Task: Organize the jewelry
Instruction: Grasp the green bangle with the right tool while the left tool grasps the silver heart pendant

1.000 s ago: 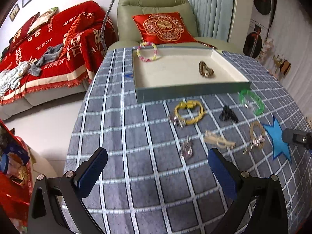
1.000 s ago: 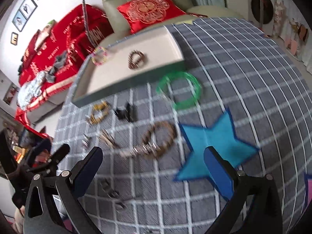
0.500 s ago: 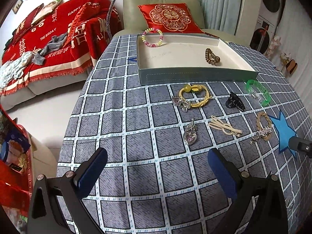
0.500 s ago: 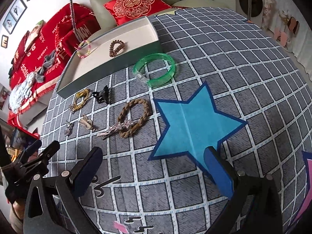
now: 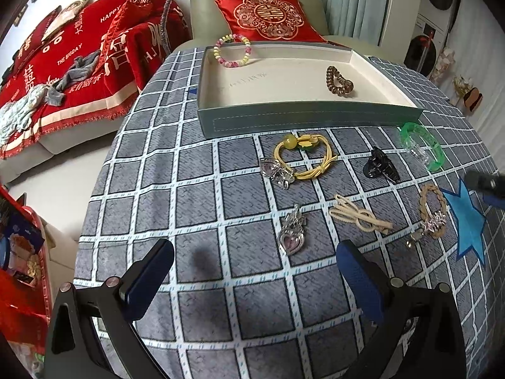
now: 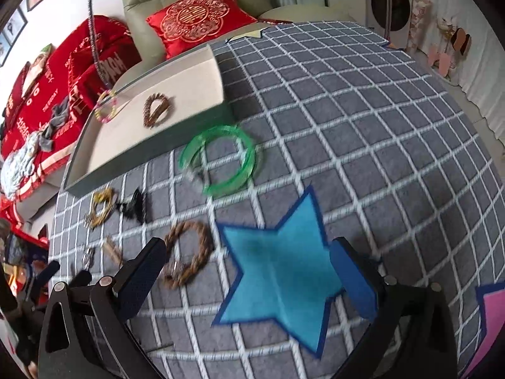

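A grey tray with a cream floor holds a pastel bead bracelet and a brown coil hair tie. In front of it on the checked cloth lie a yellow cord bracelet, a black claw clip, a green bangle, a beige hair tie, a braided brown bracelet and a heart pendant. My left gripper is open just short of the pendant. My right gripper is open over a blue star.
The table carries a grey checked cloth and drops off at the left to a white floor. A green armchair with a red cushion stands behind the tray. A red-covered sofa lies far left. A pink shape sits at the right edge.
Both grippers have moved forward and lower toward the table; the jewelry looks larger. The right view has swung so the blue star sits between its fingers. Nothing was picked up.
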The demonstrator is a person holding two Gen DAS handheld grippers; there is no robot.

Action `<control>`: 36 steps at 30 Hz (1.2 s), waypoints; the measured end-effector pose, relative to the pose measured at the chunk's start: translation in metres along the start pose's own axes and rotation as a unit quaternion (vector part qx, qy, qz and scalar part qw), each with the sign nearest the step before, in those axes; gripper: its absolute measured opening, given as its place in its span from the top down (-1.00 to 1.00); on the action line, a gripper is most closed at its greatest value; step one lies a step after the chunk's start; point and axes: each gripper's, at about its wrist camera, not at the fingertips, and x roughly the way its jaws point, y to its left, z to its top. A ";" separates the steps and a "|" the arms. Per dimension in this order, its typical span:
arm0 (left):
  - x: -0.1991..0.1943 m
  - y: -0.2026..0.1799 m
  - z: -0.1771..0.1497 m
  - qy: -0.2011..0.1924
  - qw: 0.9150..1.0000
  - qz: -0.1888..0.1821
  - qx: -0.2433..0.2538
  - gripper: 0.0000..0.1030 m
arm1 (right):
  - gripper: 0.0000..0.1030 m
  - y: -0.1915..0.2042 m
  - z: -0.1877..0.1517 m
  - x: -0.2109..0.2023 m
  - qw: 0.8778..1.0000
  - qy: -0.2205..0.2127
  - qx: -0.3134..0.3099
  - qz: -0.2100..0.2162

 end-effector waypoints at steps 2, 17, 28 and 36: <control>0.003 -0.001 0.003 0.000 1.000 -0.001 -0.003 -1.00 | -1.00 -0.001 0.012 0.007 1.000 -0.002 0.005 -0.007; 0.009 -0.015 0.007 -0.014 0.999 -0.023 0.019 -0.42 | -0.33 0.030 0.039 0.047 0.992 -0.011 -0.082 -0.095; -0.008 -0.013 0.008 -0.023 0.994 -0.105 0.014 0.38 | 0.86 0.042 0.027 0.033 0.992 -0.017 -0.105 -0.070; -0.043 0.006 0.023 -0.056 0.990 -0.127 -0.009 0.38 | 0.86 0.035 0.027 0.001 0.995 -0.036 -0.089 -0.024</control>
